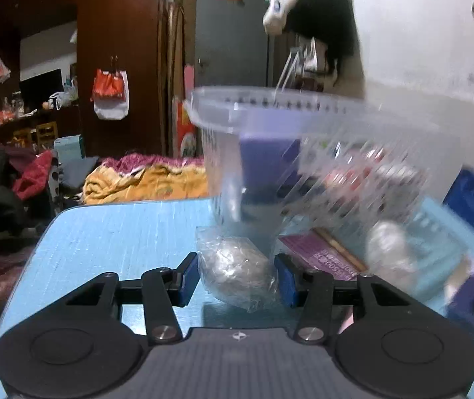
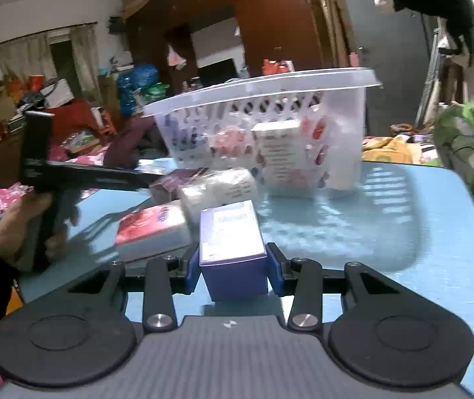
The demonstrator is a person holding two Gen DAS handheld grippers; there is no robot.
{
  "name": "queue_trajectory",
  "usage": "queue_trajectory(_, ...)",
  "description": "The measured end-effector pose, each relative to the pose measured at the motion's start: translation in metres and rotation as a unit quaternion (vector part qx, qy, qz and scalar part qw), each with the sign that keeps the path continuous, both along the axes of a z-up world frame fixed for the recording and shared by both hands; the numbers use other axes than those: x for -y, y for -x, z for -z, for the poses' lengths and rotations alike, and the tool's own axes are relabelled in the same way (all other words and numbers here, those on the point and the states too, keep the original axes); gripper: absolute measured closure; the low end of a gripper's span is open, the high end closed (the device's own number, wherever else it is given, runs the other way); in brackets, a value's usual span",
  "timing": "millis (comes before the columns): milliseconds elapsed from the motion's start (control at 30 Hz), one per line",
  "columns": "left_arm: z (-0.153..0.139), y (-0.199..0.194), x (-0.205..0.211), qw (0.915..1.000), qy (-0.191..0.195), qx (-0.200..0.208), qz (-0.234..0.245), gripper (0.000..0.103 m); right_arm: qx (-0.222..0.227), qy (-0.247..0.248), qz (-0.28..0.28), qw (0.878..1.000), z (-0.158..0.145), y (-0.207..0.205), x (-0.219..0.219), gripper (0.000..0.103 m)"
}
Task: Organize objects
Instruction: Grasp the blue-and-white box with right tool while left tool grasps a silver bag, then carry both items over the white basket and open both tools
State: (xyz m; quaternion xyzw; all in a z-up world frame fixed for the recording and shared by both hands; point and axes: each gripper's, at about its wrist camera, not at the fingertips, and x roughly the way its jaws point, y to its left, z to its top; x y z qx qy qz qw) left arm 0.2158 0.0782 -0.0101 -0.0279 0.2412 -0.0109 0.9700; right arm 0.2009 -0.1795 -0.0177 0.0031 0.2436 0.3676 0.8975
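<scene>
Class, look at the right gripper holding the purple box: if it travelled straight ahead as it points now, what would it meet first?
Probably the white wrapped roll lying just beyond the purple box held by the right gripper; the clear basket stands behind it. Depth is uncertain.

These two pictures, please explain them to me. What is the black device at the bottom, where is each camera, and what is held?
Each picture comes from a camera mounted on a handheld two-finger gripper; a person holds one in each hand. The left gripper has its blue pads on either side of a small plastic-wrapped bundle. The right gripper clamps a purple box. In the right view you also see the person's left hand on the other tool. On the blue table stand a clear plastic basket already holding packages, and a red packet.
</scene>
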Motion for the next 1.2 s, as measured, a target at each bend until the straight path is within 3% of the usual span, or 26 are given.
queue_trajectory(67,0.000,0.012,-0.001,0.9992,0.031,0.020,0.010,0.050,0.003,0.005,0.019,1.000,0.001,-0.003,-0.001,0.059)
queue_trajectory(300,-0.002,0.035,0.006,0.9952,0.040,0.084,0.029,0.050,0.007,0.014,0.048,0.999,0.004,-0.002,-0.002,0.059)
queue_trajectory(733,-0.001,0.046,0.001,0.9903,0.063,0.120,0.030,0.050,0.021,-0.014,0.066,0.997,0.004,0.002,0.009,0.059)
queue_trajectory(833,-0.007,0.051,-0.002,0.9873,0.075,0.135,0.040,0.050,0.027,-0.043,0.062,0.997,-0.001,0.005,0.016,0.059)
queue_trajectory(900,-0.023,0.052,0.000,0.9844,0.087,0.139,0.063,0.050,0.044,-0.052,0.044,0.997,-0.018,0.008,0.015,0.059)
queue_trajectory(1067,-0.100,0.023,0.017,0.9809,0.056,0.168,0.080,0.050,0.161,-0.011,0.041,0.986,-0.104,-0.005,-0.011,0.059)
queue_trajectory(1200,-0.136,-0.033,0.029,0.9858,0.053,0.143,0.071,0.050,0.168,0.030,0.041,0.984,-0.142,-0.058,-0.042,0.059)
